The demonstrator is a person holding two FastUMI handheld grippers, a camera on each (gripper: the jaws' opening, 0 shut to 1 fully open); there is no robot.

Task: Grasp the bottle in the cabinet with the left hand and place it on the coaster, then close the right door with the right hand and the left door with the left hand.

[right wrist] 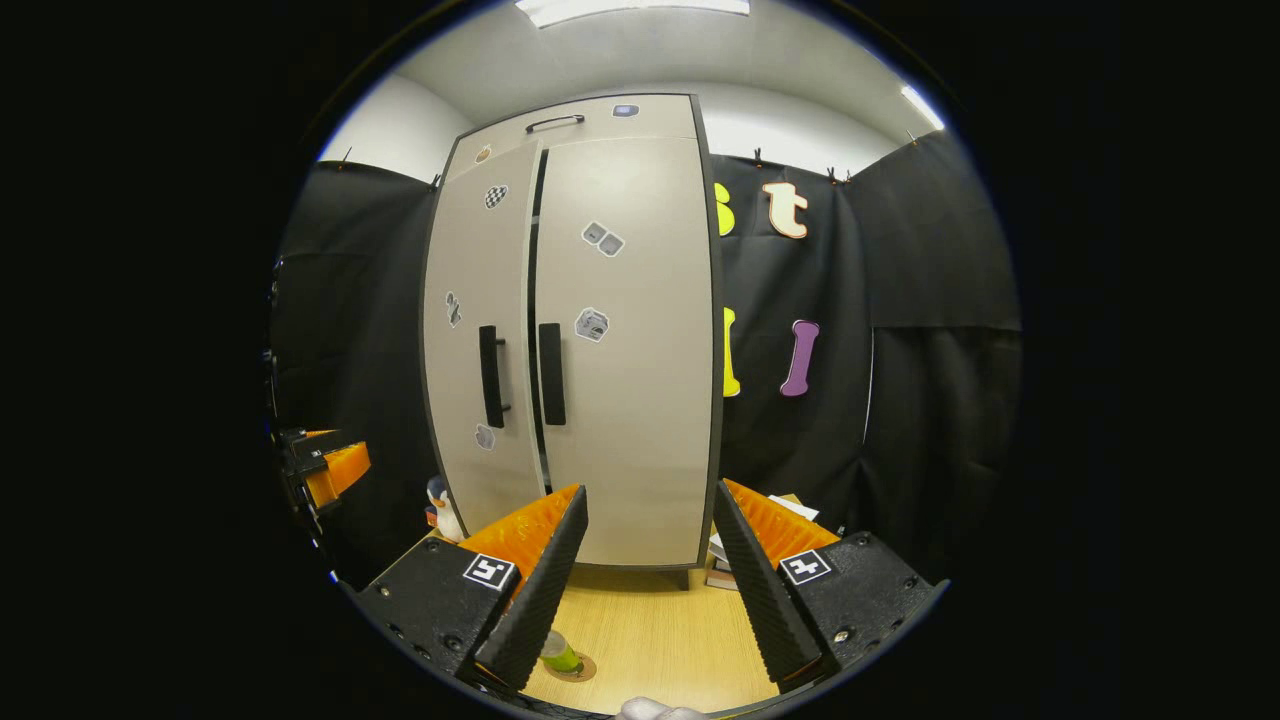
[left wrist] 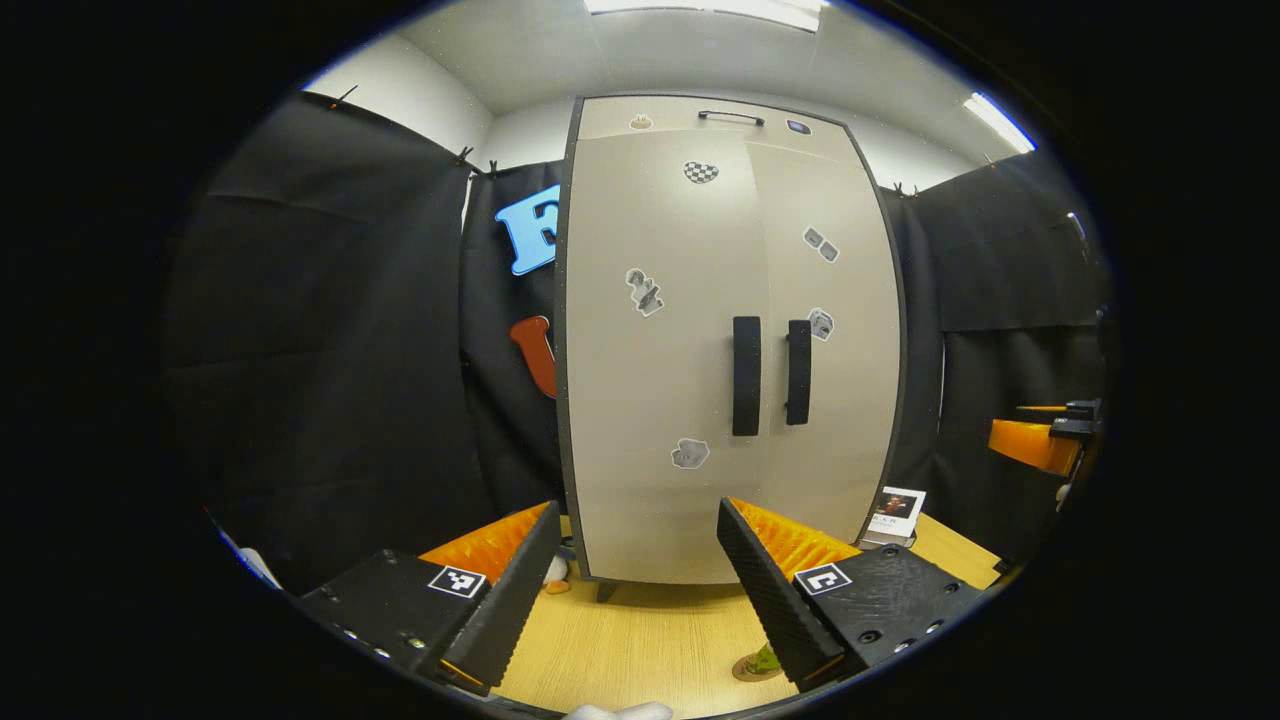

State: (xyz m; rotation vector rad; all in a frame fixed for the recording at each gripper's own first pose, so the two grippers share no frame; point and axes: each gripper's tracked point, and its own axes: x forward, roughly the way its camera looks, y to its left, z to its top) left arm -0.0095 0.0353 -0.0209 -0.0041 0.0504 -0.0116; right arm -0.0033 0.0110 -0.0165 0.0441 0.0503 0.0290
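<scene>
Left gripper view: the left gripper (left wrist: 632, 590) hangs over the wooden table (left wrist: 640, 640) in front of the cabinet (left wrist: 730, 340), its jaws spread wide with nothing between them. Both cabinet doors look closed from here, the left door (left wrist: 650, 380) and the right door (left wrist: 840, 380) meeting at two dark handles side by side. A little of the bottle (left wrist: 763, 658) on its coaster (left wrist: 750, 672) peeks out by the gripper's right-hand finger, on the table in front of the cabinet. A small framed picture (left wrist: 897, 512) stands at the cabinet's right foot. The other gripper (left wrist: 1045, 435) shows off to the cabinet's right. Right gripper view: the right gripper (right wrist: 648, 580) also faces the cabinet (right wrist: 590, 330), jaws wide and empty. A thin dark gap runs between the left door (right wrist: 480, 340) and the right door (right wrist: 630, 340). The bottle (right wrist: 558, 652) stands on the coaster (right wrist: 580, 668) on the table (right wrist: 650, 630), in front of the cabinet, just beside the gripper's left-hand finger. A small penguin figure (right wrist: 440, 508) sits by the cabinet's left foot.
</scene>
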